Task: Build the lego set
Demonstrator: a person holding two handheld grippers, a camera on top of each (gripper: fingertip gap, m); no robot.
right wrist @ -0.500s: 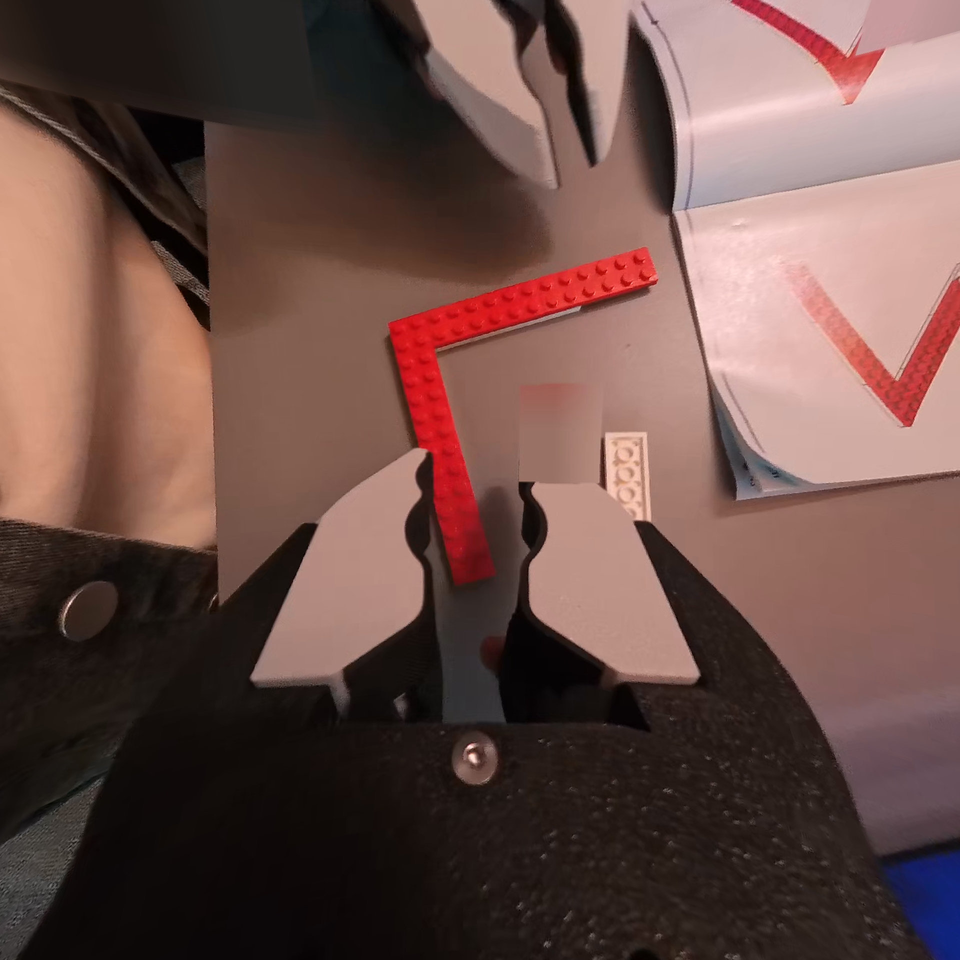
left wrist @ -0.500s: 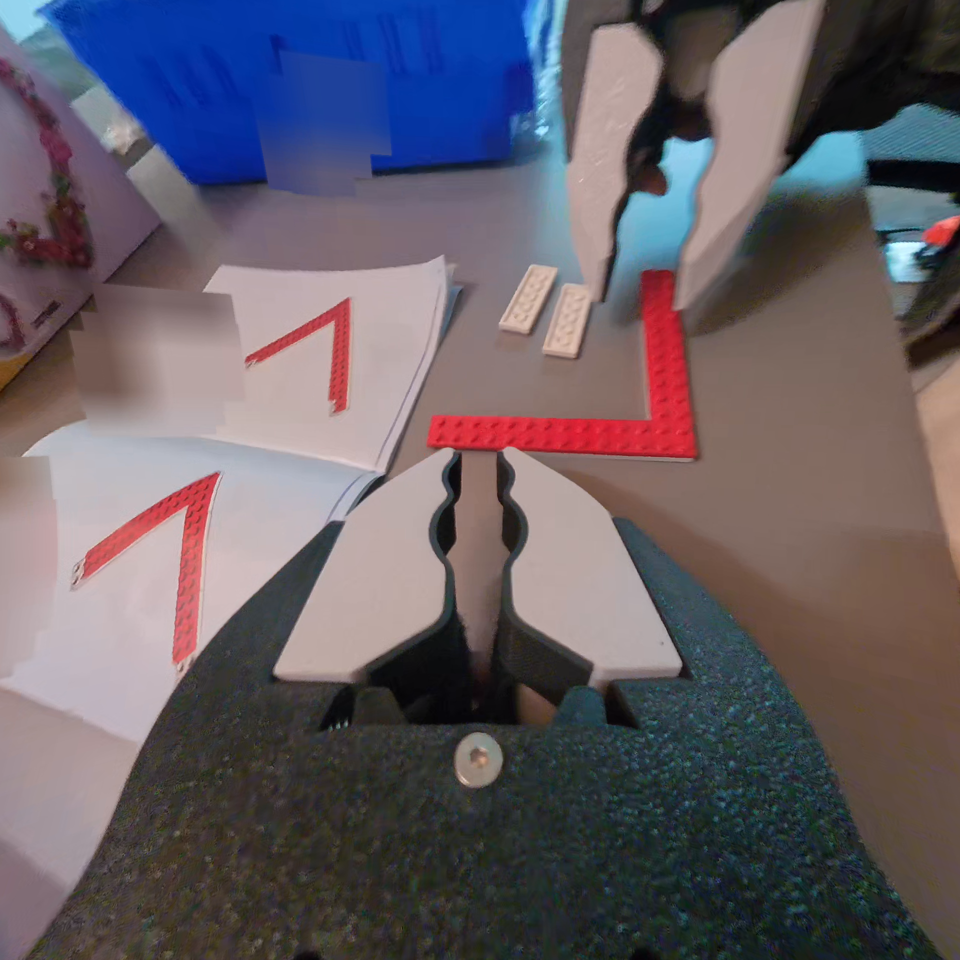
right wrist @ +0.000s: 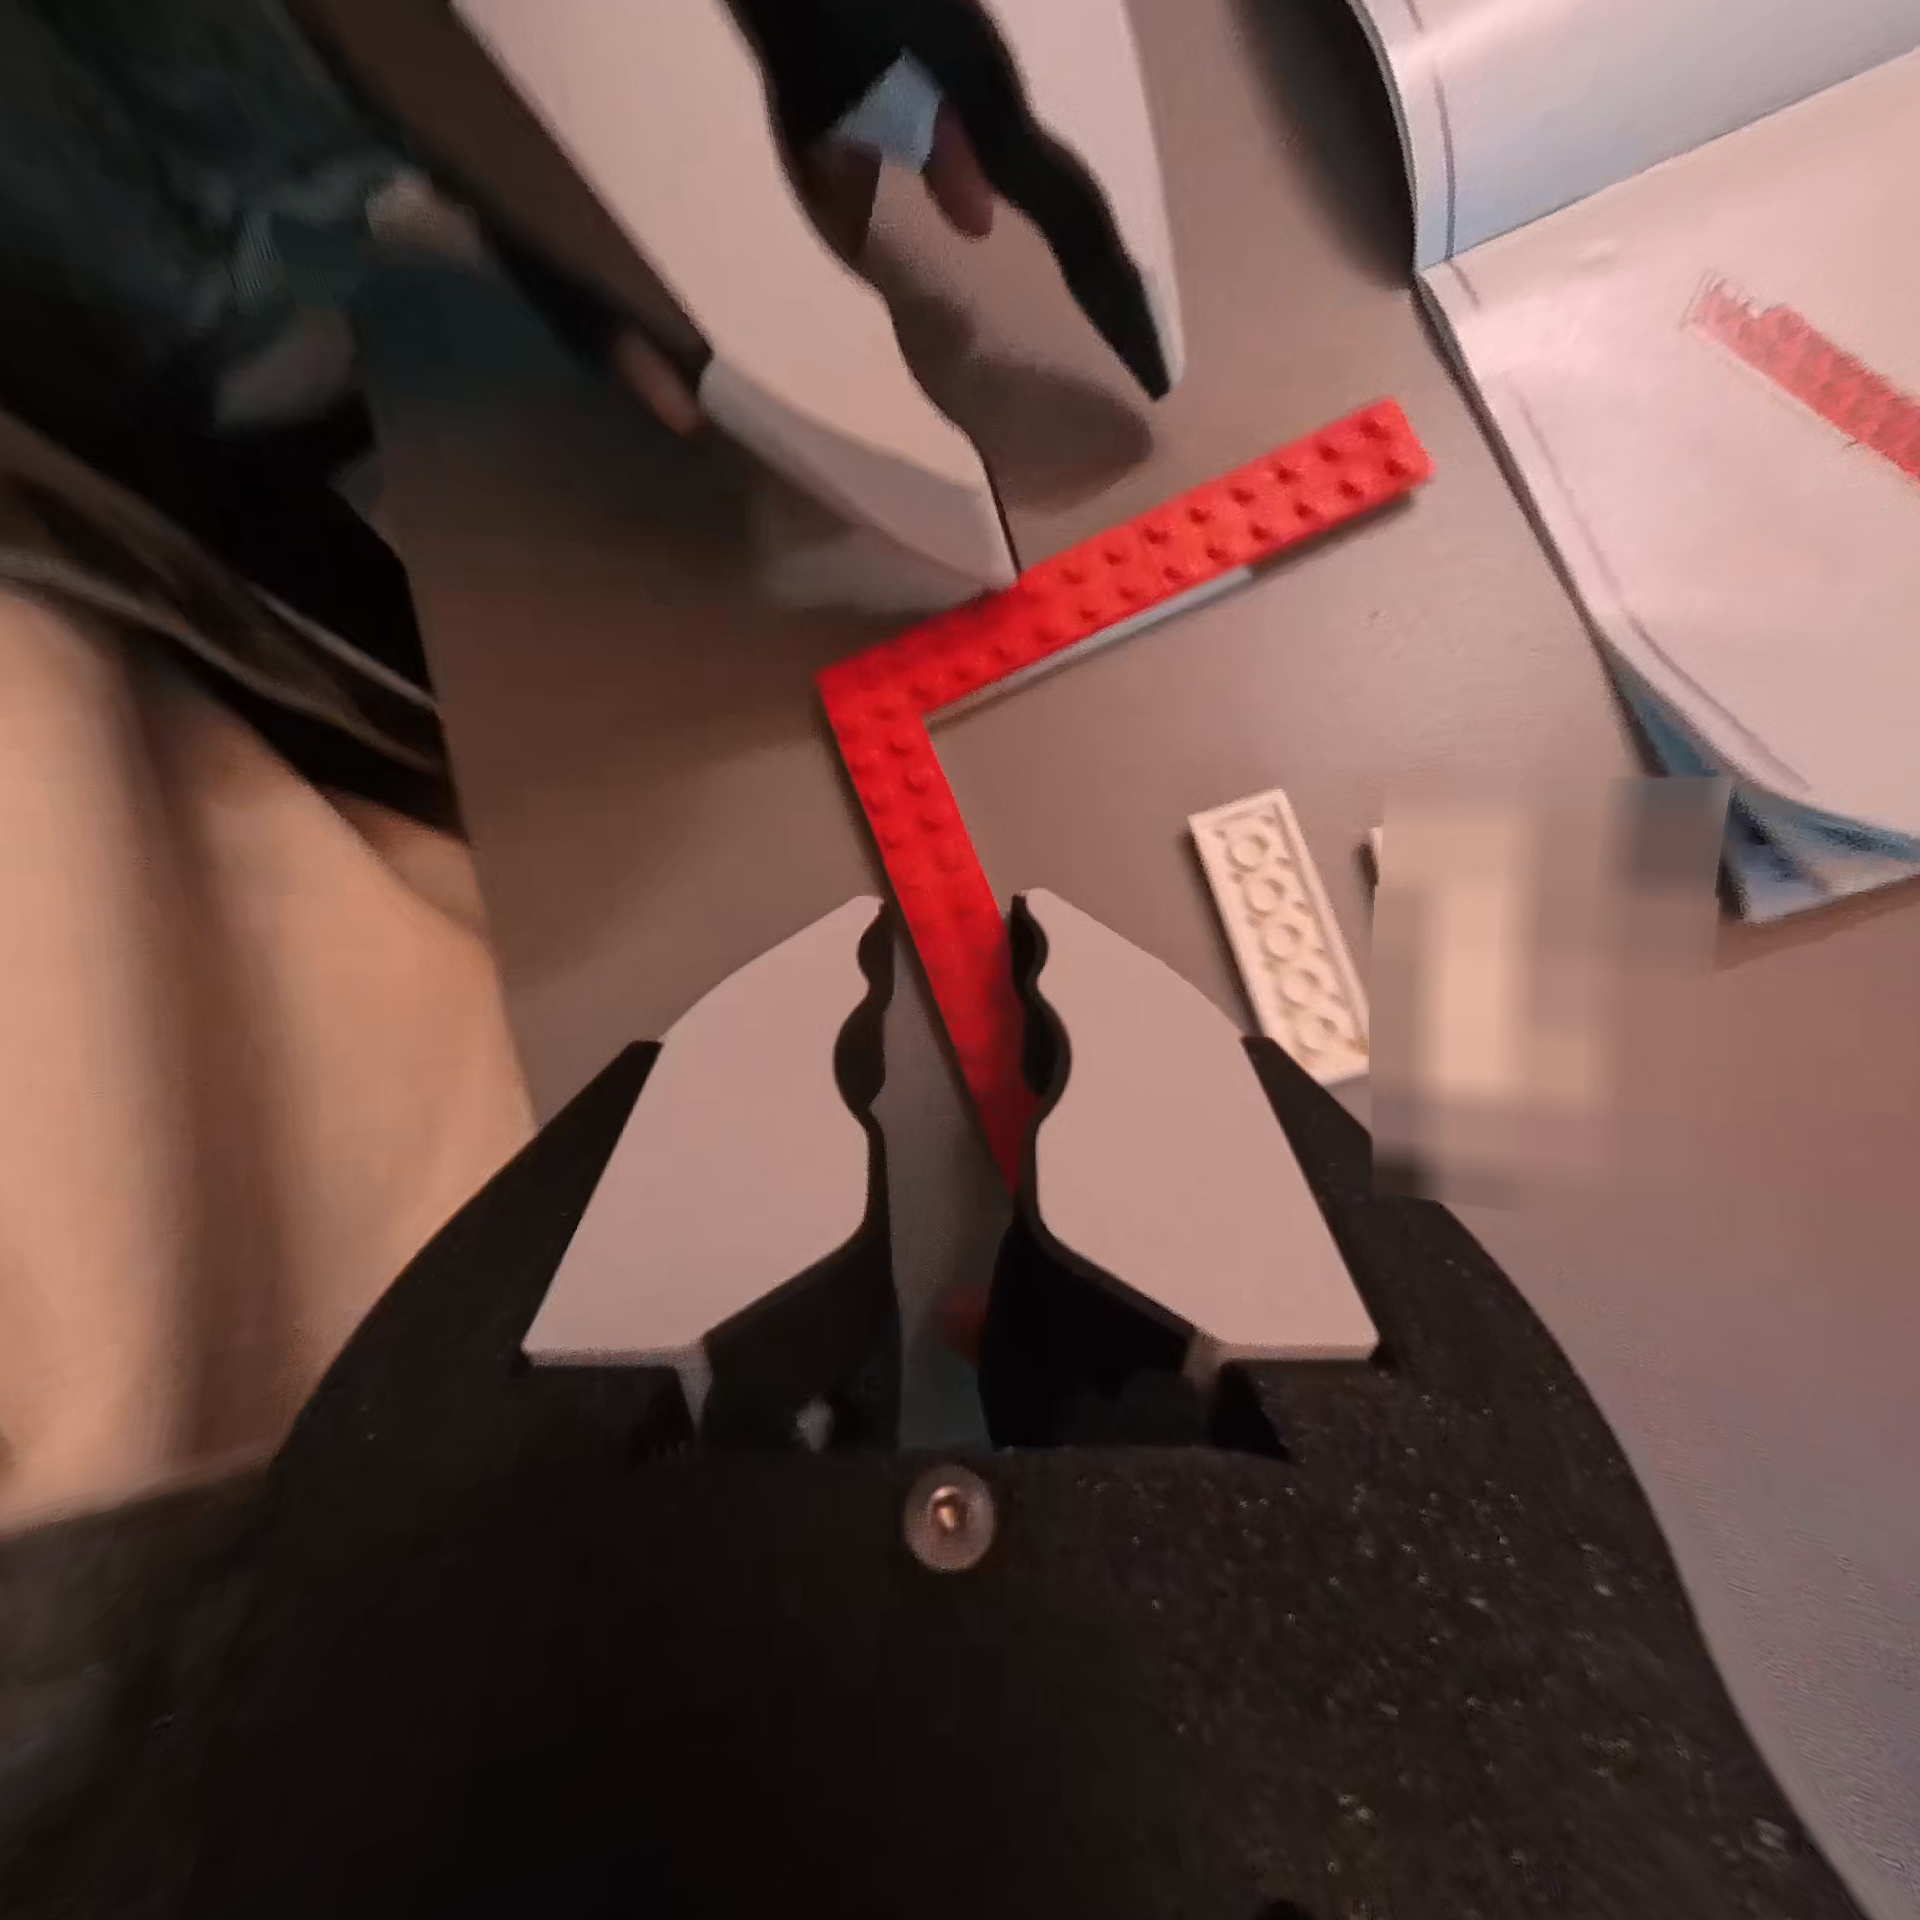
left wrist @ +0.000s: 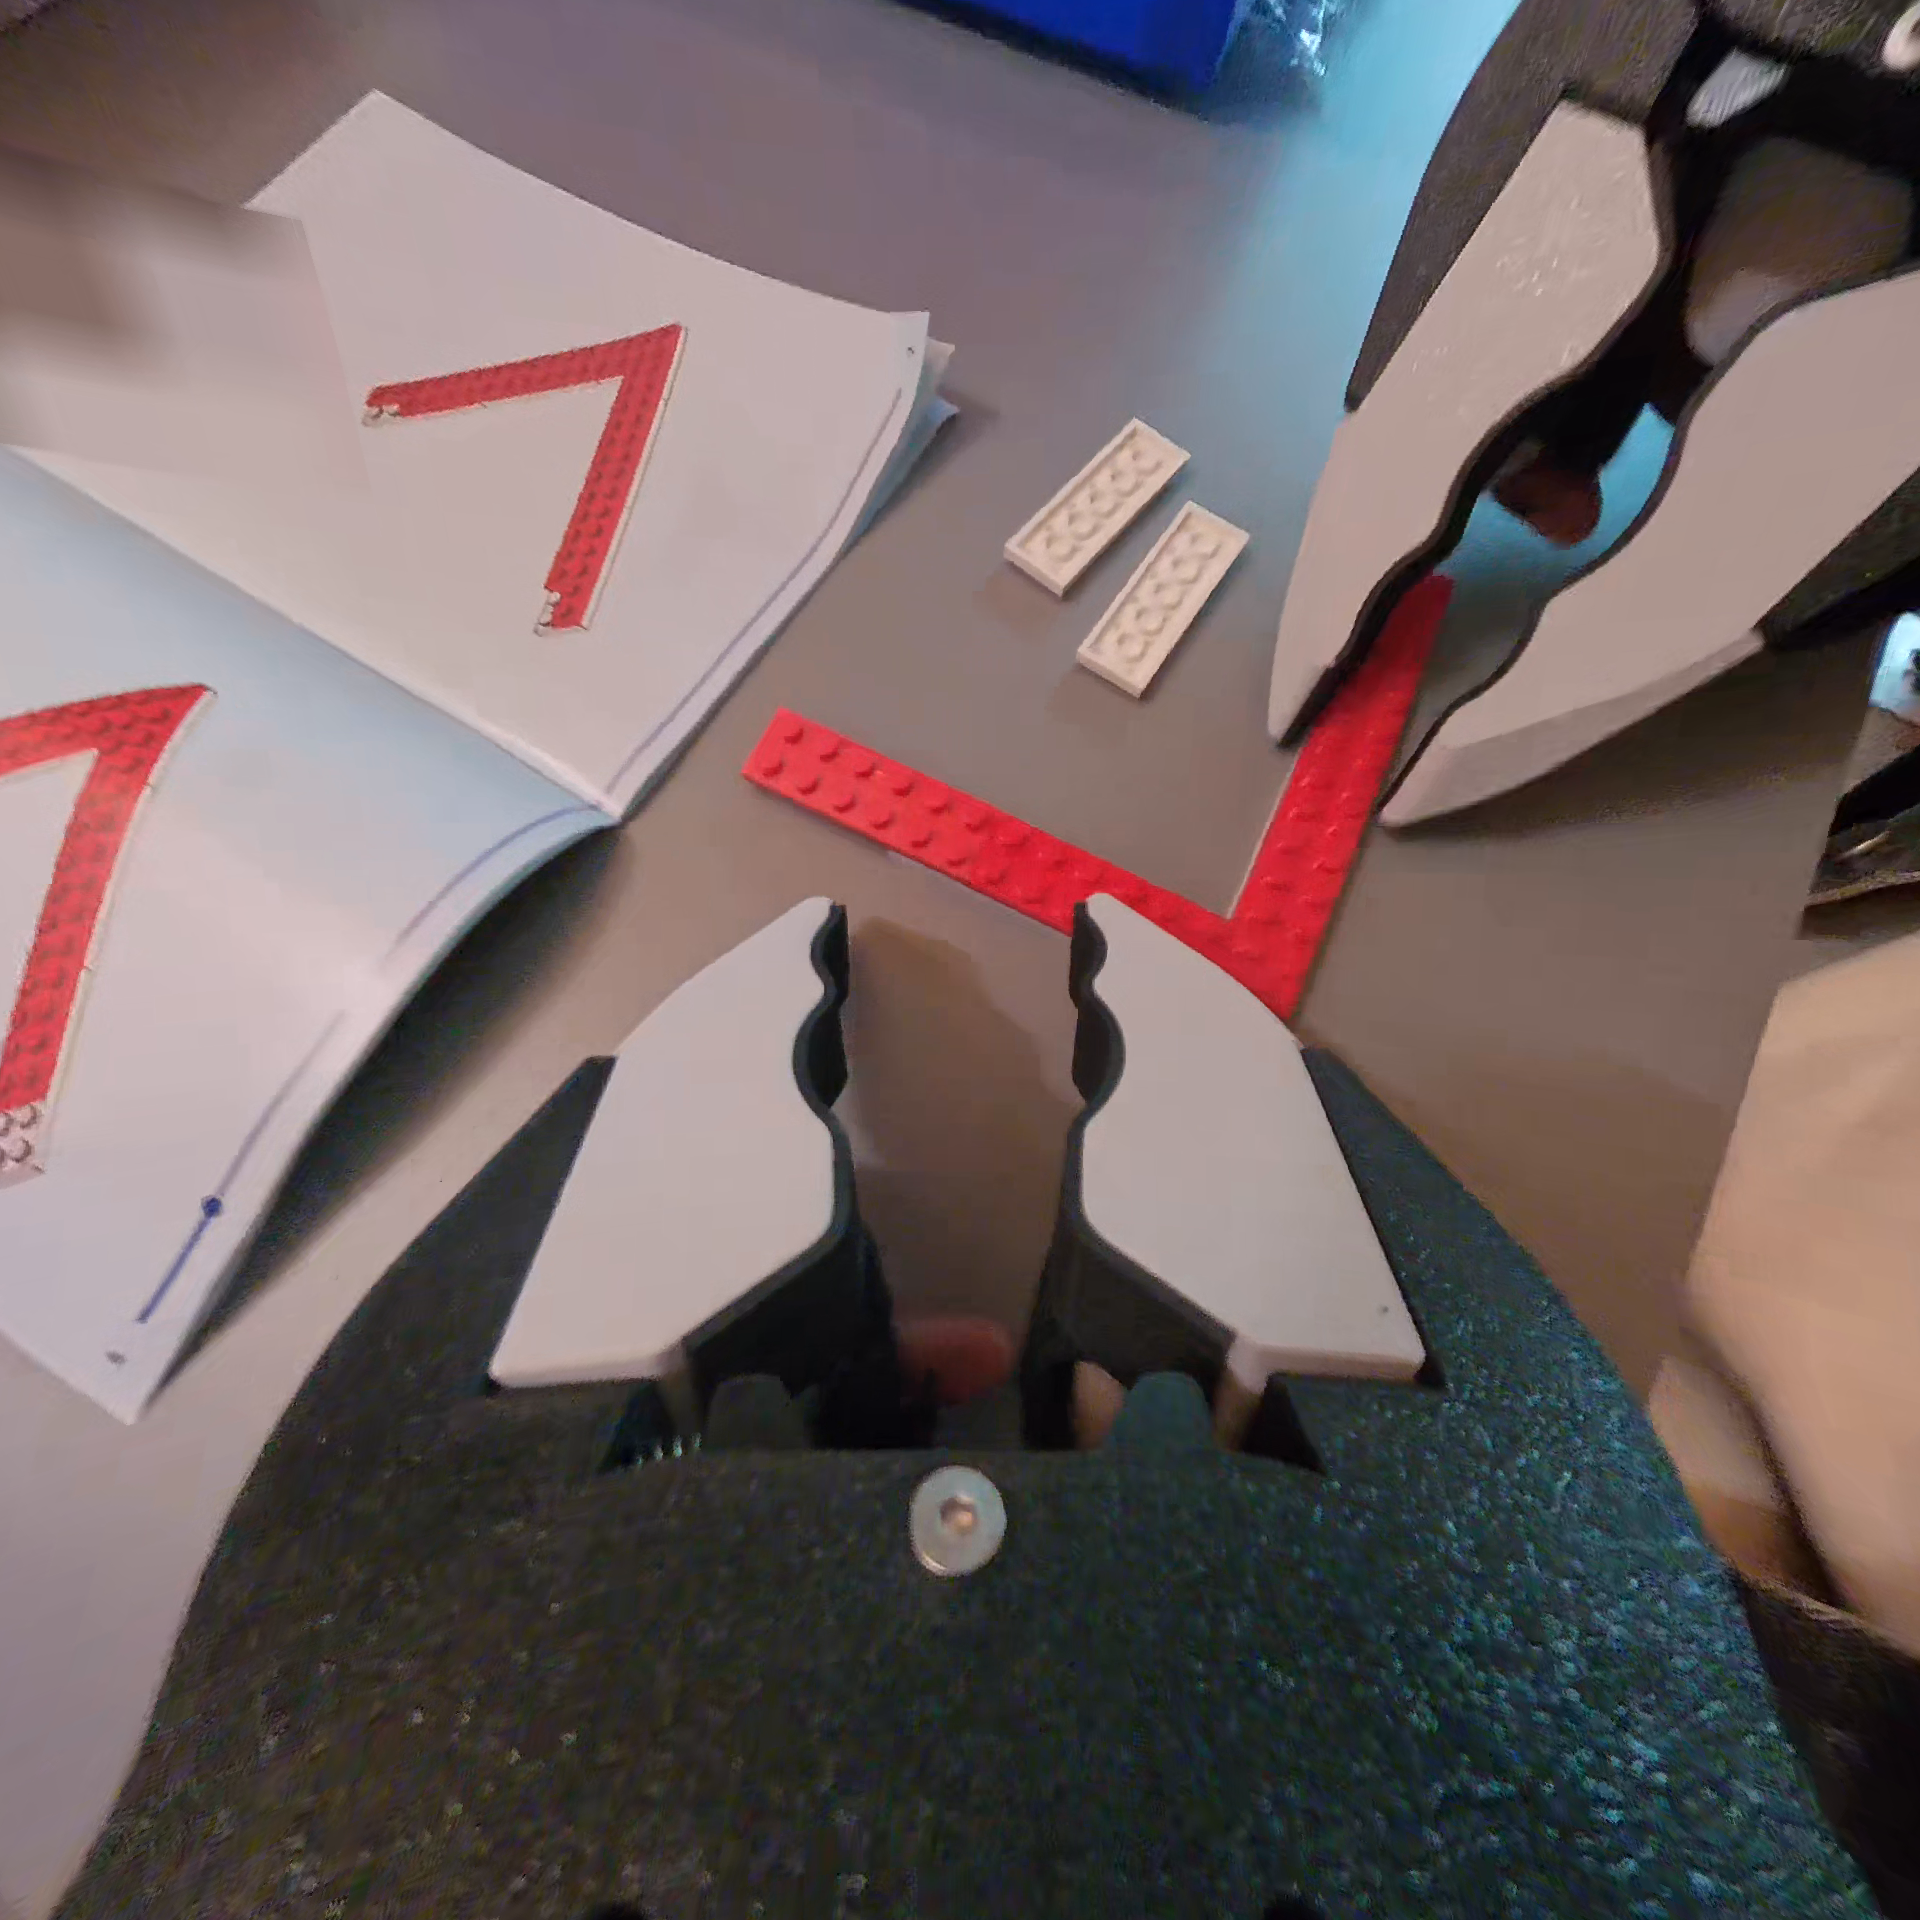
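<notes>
Left gripper (left wrist: 956,914) open above a red L-shaped plate (left wrist: 1049,852)

Two white plates (left wrist: 1127,566) lie at centre; an open booklet (left wrist: 436,623) at left; the right gripper (left wrist: 1340,769) straddles the plate's far arm, upper right.

Both views are dim and warm-toned, with soft shadows on the worktop (left wrist: 1091,260). The right wrist view is smeared by motion blur, worst at upper left. Wide-angle distortion bends the frame edges.

A grey-brown tabletop (left wrist: 1091,239) is filling the view, with a blue bin (left wrist: 1091,31) sitting at its far edge.
</notes>
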